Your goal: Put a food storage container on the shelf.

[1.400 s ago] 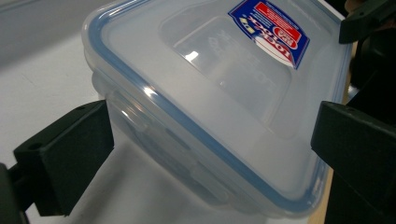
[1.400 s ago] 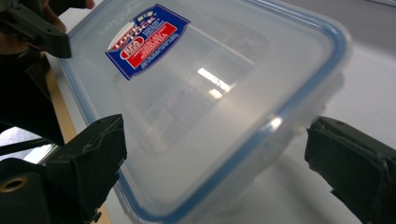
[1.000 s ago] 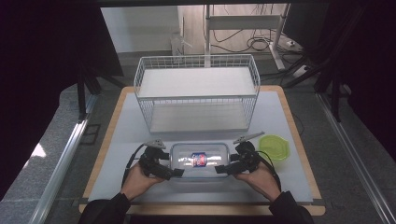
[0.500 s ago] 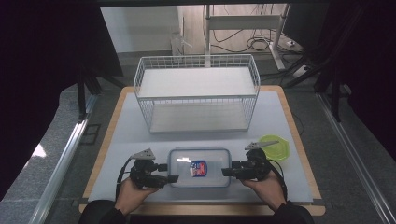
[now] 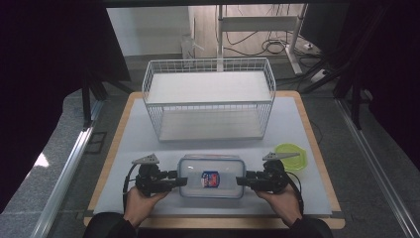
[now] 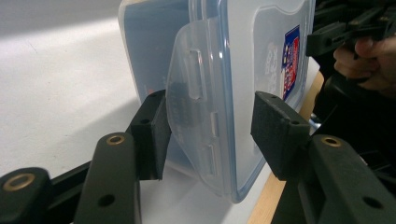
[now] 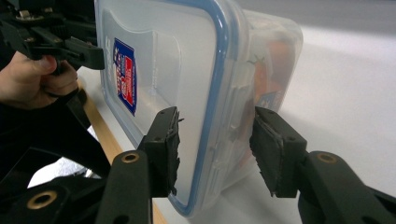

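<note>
Starting at nine o'clock of the high view: left claw (image 5: 182,182) lying level in the person's left hand (image 5: 141,202), pointing toward three o'clock at the short end of the clear container (image 5: 212,175). In the left gripper view, jaws standing moderately open, straddling the container's hinged side latch (image 6: 194,121); left pad (image 6: 156,135) seeming to be just touching the latch flap, right pad (image 6: 273,133) sitting slightly apart from the blue-rimmed lid. Not clamping.

Moving to the centre: container resting on the white tabletop (image 5: 138,139) at six o'clock of the wire basket (image 5: 208,96), near the front edge, between both claws. Carrying a blue, red and white label (image 5: 210,179) on the lid; writing too small and blurred for reading in any view. Something orange showing faintly through the wall in the right gripper view.

Ending at three o'clock: right claw (image 5: 242,180) held in the right hand (image 5: 280,201), pointing toward nine o'clock at the container's other short end. In the right gripper view, jaws again partly open around that end's latch (image 7: 231,126), left pad (image 7: 166,144) close against the lid, right pad (image 7: 275,149) beside the body, contact being unclear. Green lid (image 5: 291,156) lying at one o'clock of this claw.
</note>
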Tool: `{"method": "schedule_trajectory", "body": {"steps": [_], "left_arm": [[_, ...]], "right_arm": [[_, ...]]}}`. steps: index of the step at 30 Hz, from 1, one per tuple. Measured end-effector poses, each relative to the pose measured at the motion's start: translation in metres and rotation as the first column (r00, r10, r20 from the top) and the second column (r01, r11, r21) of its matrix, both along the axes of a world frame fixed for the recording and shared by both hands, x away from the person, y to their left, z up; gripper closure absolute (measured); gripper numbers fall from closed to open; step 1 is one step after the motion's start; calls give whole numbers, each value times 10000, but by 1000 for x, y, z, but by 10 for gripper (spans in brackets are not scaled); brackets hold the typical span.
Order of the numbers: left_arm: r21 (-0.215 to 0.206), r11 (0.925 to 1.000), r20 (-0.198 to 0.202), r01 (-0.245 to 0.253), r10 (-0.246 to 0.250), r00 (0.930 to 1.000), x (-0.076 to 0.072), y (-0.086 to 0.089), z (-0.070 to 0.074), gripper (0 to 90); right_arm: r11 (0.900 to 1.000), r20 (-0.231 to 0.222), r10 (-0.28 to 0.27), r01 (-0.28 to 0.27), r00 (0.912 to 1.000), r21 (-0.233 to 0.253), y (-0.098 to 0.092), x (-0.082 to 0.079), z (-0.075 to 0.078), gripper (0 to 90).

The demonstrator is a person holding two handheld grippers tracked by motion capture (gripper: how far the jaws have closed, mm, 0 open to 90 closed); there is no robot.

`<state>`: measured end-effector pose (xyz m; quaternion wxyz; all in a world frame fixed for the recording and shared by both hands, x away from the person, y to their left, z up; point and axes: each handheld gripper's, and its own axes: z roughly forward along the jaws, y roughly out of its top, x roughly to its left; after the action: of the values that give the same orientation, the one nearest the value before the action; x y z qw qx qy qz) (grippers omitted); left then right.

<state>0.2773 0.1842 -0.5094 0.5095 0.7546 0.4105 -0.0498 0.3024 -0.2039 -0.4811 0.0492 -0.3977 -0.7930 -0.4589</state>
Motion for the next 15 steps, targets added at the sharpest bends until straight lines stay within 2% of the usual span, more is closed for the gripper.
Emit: {"method": "schedule_trajectory", "body": {"steps": [6,15], "left_arm": [[59,10000,223,-66,64,9997,2,-1,5,483],[98,9998,668,-150,143,9977,7,3,22,483]], "right_arm": [[9999,210,-114,112,9997,106,0,1,2,534],[9997,700,-54,37,9975,236,3,8,17,534]]}}
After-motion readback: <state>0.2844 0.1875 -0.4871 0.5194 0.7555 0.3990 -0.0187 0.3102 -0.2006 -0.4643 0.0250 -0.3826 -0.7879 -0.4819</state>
